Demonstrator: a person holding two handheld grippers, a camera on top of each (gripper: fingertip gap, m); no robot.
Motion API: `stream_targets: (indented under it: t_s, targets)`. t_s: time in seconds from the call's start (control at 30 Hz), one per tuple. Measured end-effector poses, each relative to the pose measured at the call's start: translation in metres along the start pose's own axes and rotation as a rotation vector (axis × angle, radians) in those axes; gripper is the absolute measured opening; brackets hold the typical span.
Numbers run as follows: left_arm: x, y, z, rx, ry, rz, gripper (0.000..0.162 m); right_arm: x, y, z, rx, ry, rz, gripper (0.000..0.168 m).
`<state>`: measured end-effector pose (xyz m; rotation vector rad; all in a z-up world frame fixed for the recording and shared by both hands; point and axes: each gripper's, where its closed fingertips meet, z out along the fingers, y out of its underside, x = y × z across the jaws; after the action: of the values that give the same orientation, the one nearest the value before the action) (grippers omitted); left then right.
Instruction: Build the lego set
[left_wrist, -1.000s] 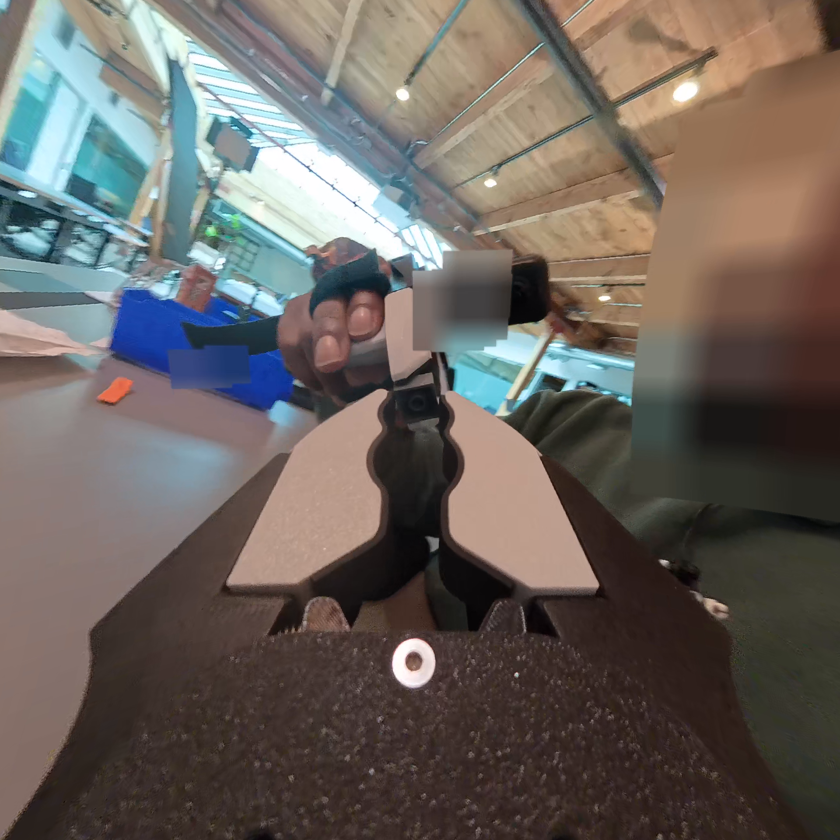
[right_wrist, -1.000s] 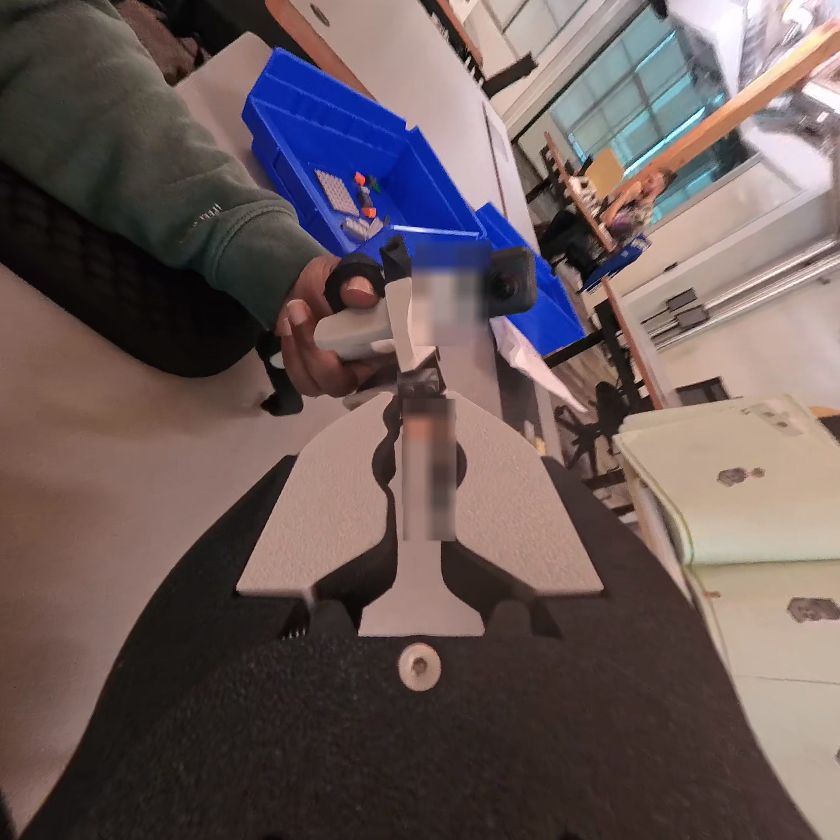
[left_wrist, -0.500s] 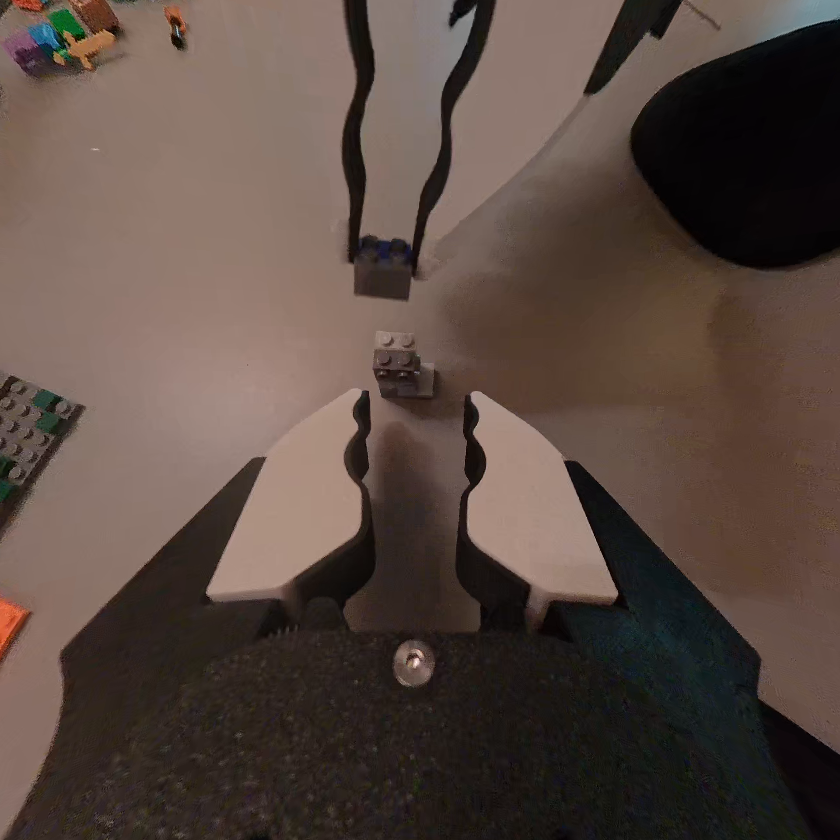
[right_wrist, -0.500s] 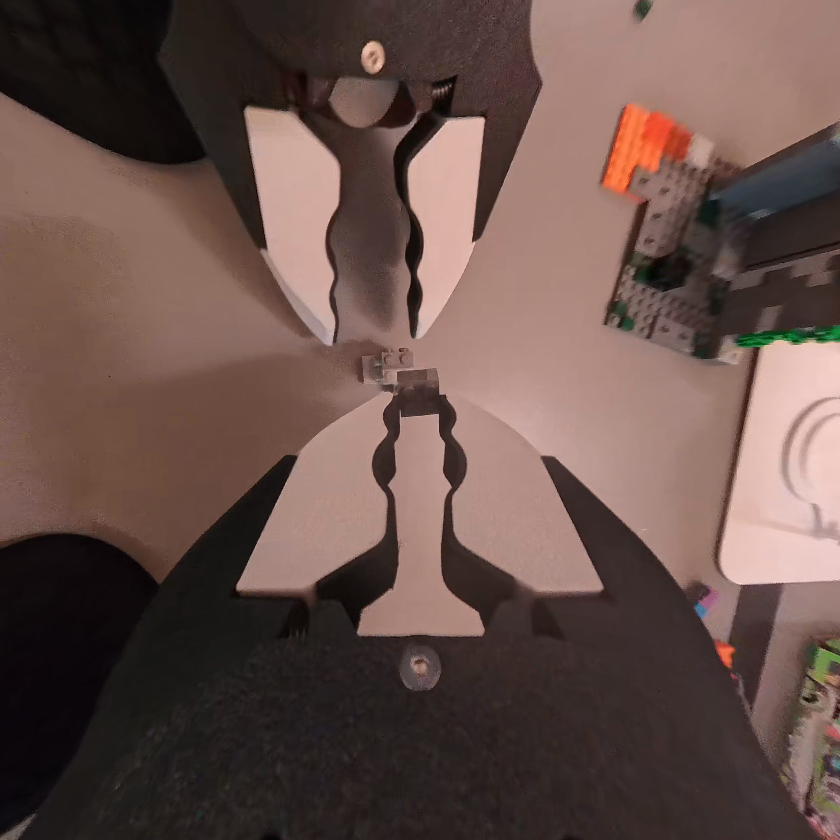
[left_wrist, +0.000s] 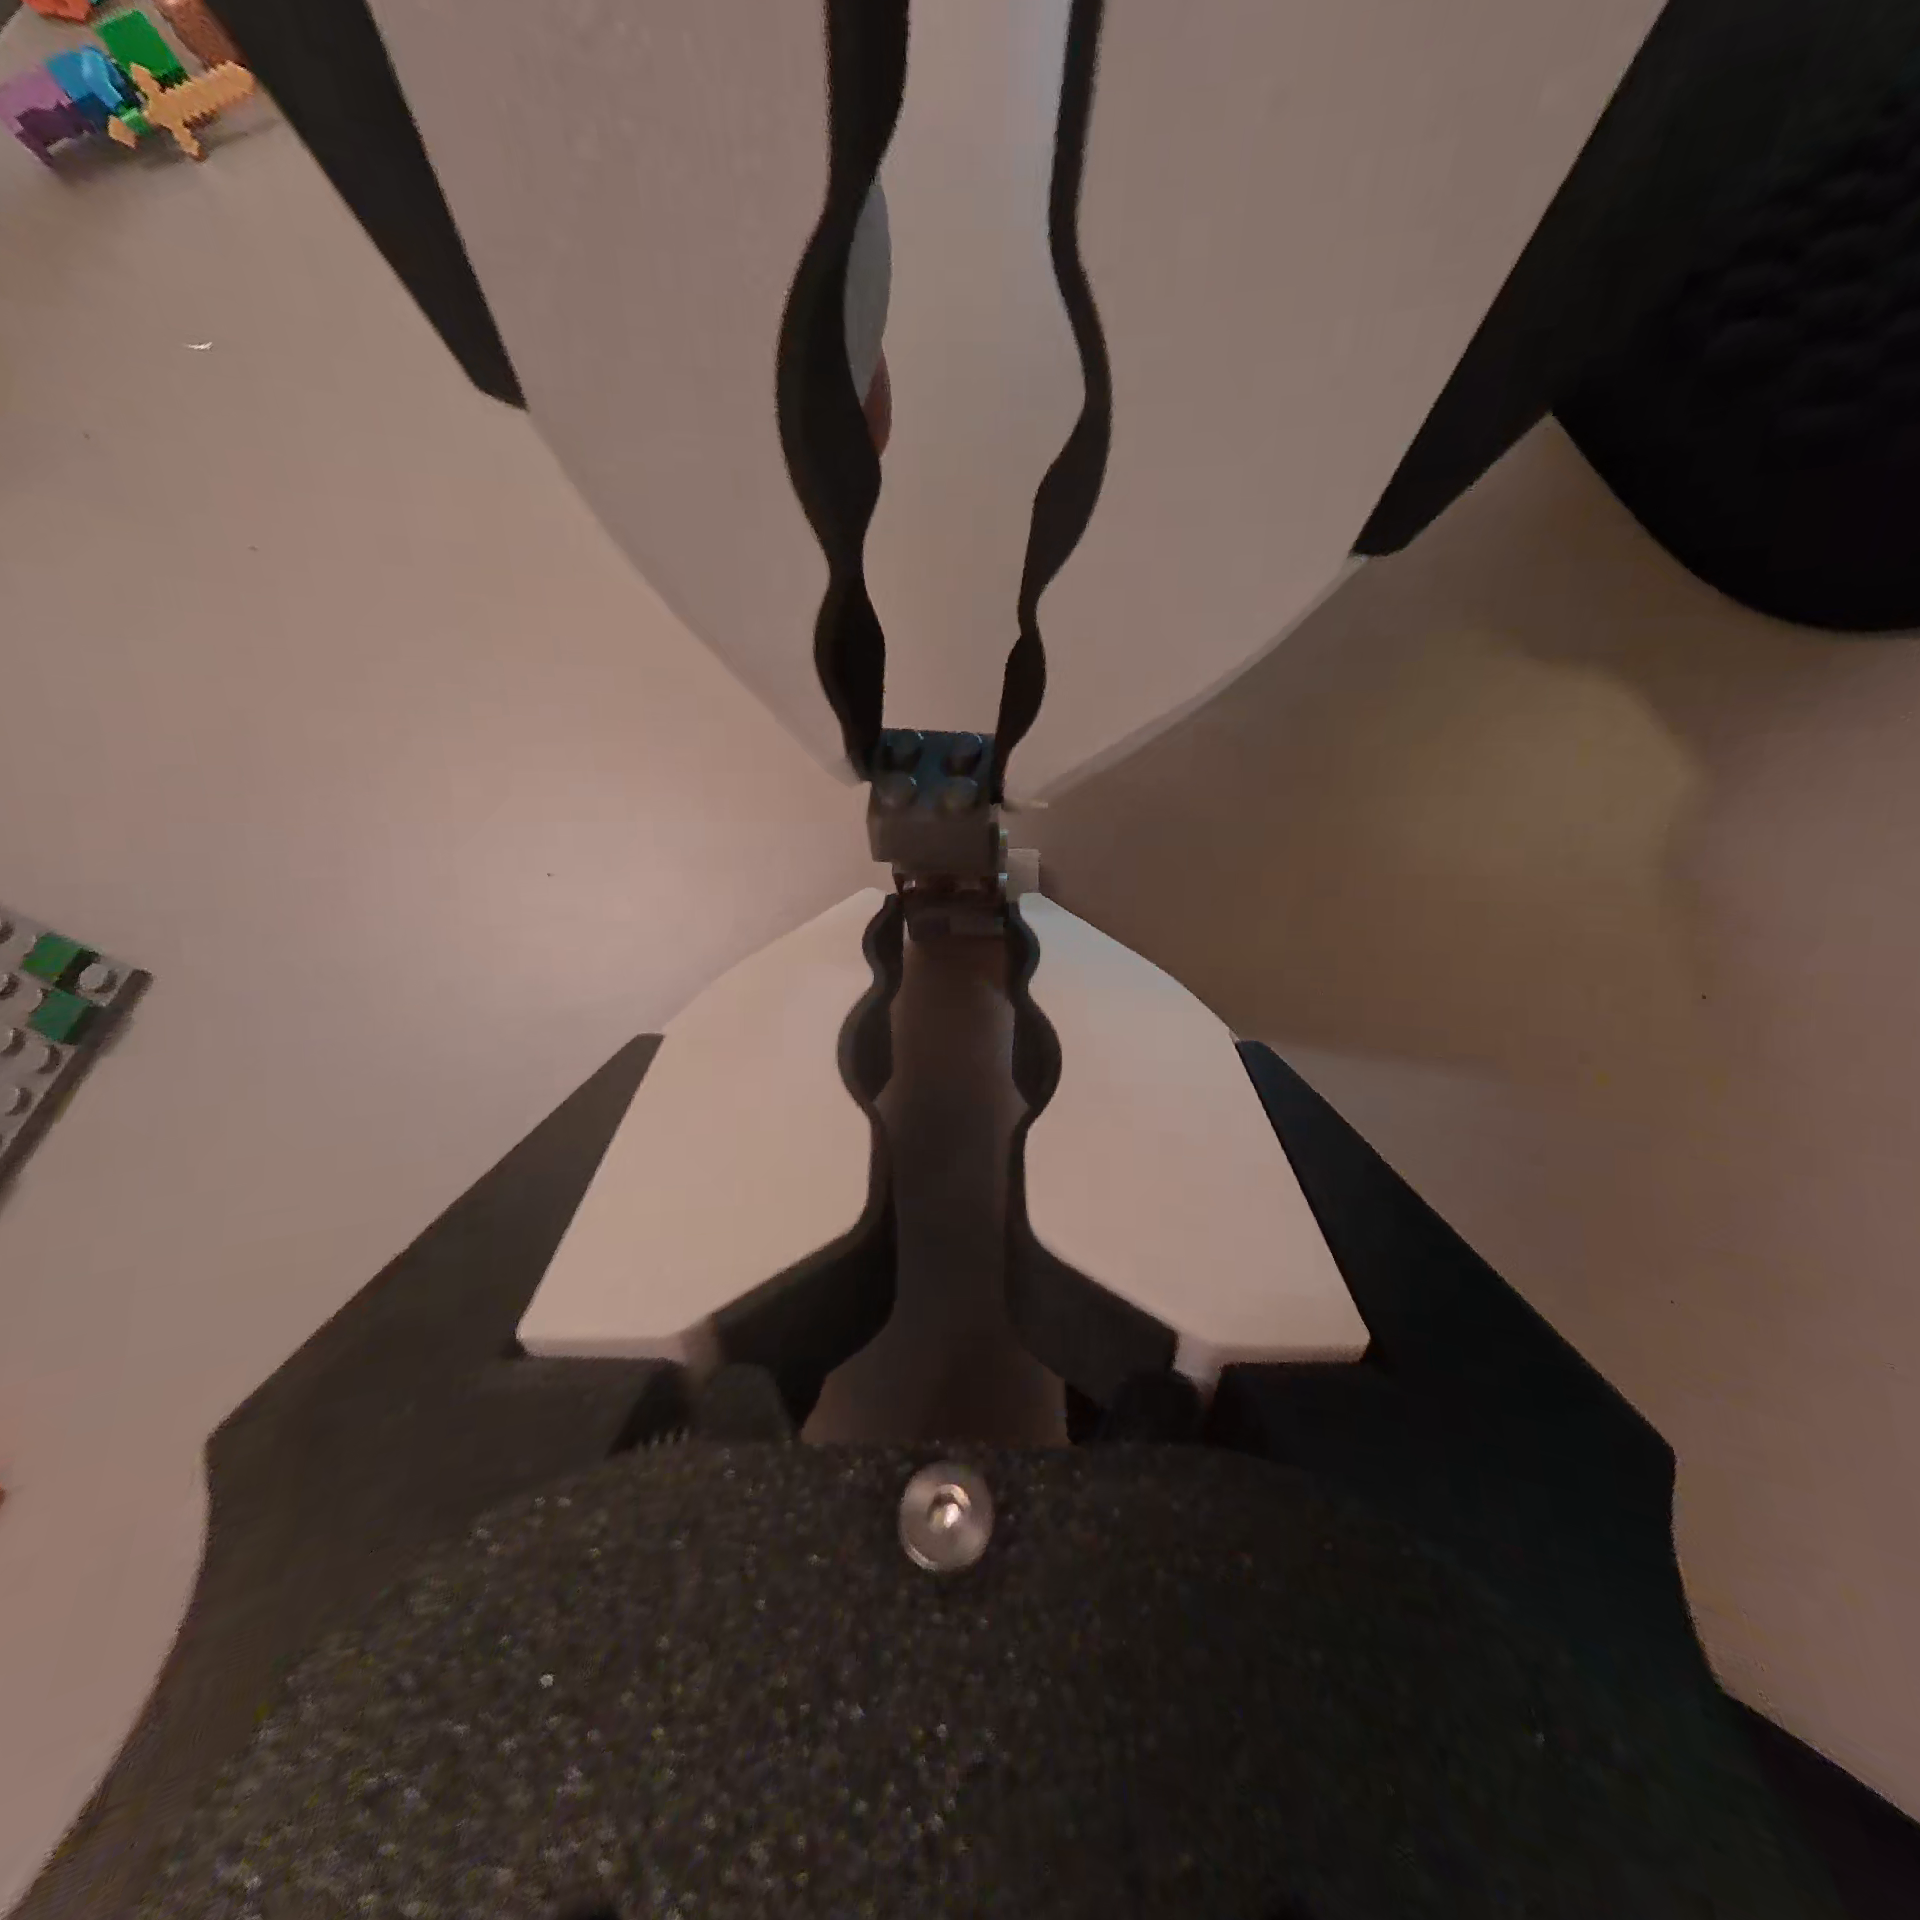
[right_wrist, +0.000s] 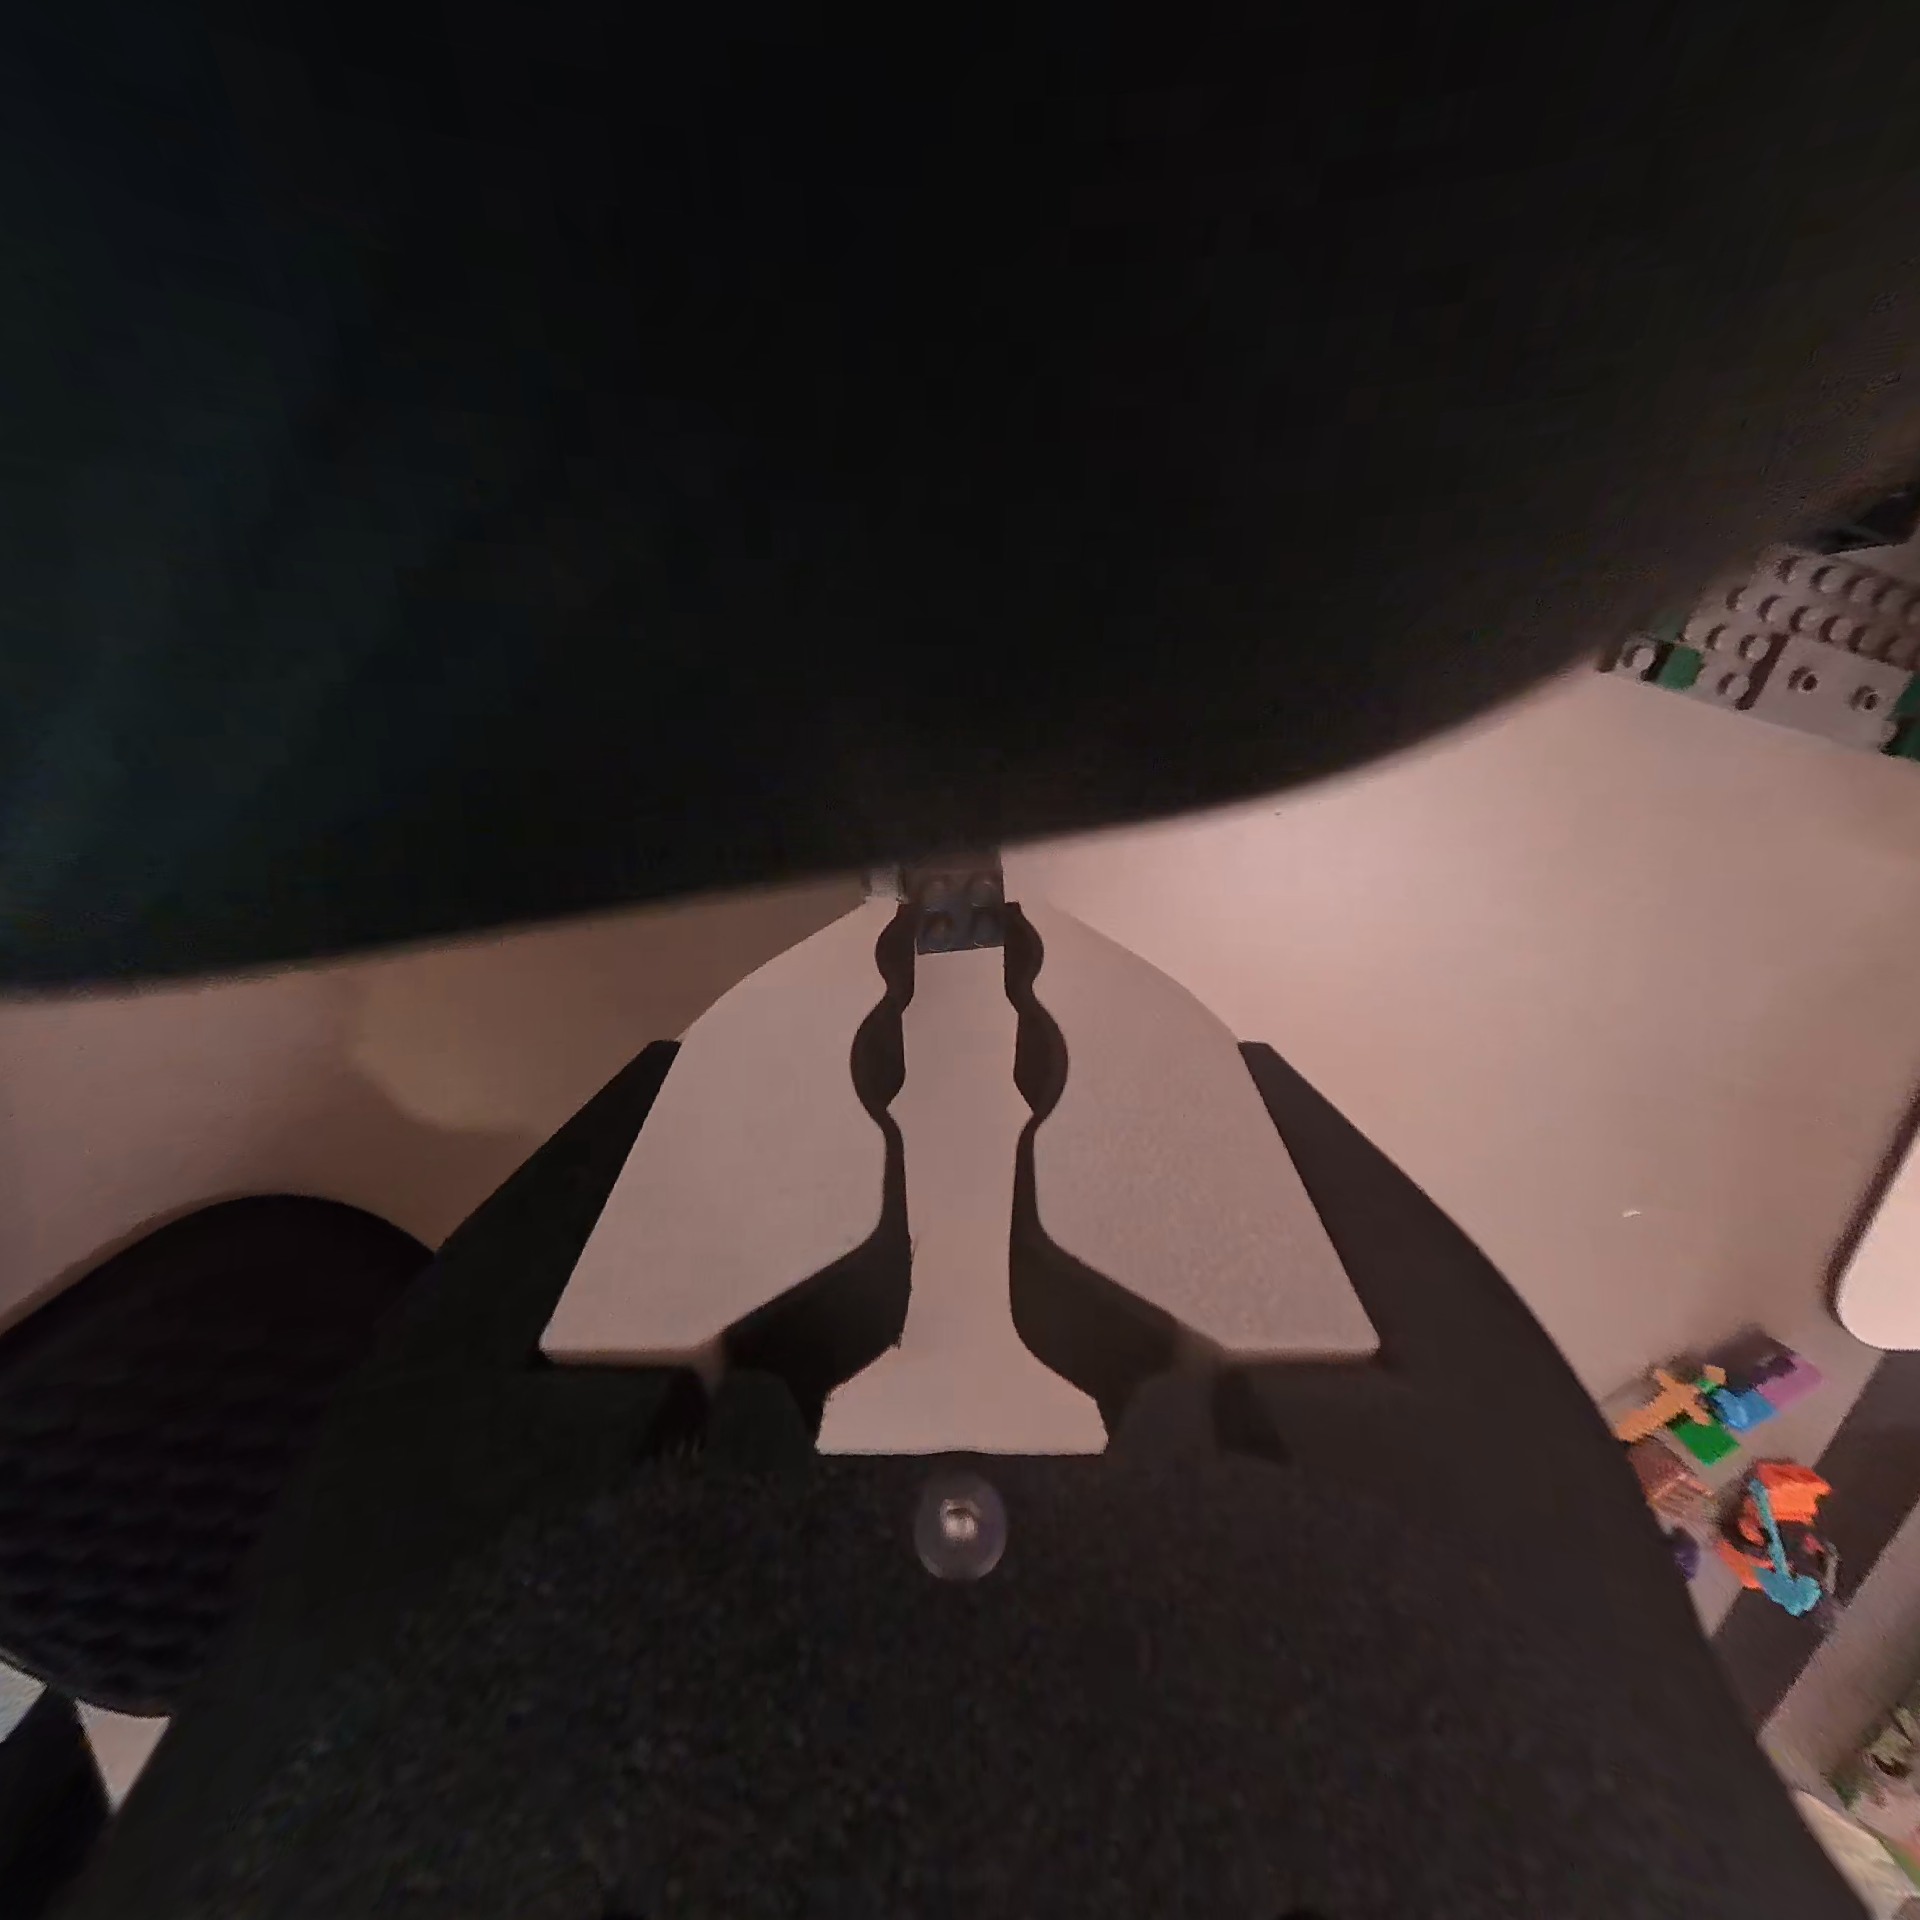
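In the left wrist view my left gripper (left_wrist: 951, 920) is shut on a small light grey lego piece (left_wrist: 961, 902) just above the table. My right gripper (left_wrist: 930, 764) comes in from the top, shut on a dark grey two-by-two brick (left_wrist: 928, 821). The brick touches the light grey piece, tip to tip. In the right wrist view my right gripper (right_wrist: 956, 920) holds the same brick (right_wrist: 958, 928) at its fingertips. The black body (right_wrist: 831, 416) of the left gripper fills the upper half there and hides the light grey piece.
A grey studded baseplate (left_wrist: 42, 1049) with green tiles lies at the left edge; it also shows in the right wrist view (right_wrist: 1797, 644). Small coloured lego figures (left_wrist: 114, 94) (right_wrist: 1714, 1397) lie farther off. A black padded object (left_wrist: 1766, 312) is at the right, a white tray (right_wrist: 1886, 1268) beside the figures. Both grippers' tips are roughly 15 cm from the grey studded baseplate (left_wrist: 42, 1049).
Both grippers came down from mid-air to the table. The left gripper closed on the light grey piece, and the right gripper brought its dark brick against it.
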<state>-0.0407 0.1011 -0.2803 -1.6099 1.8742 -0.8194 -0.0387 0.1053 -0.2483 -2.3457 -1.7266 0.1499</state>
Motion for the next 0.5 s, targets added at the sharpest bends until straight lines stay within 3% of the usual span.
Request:
stream_targets:
  t_s: [0.5]
  targets:
    - [-0.0006, 0.0009, -0.0005, 0.018, 0.013, -0.017, 0.021, -0.0023, 0.0008, -0.0005, -0.032, -0.02, -0.017, 0.016]
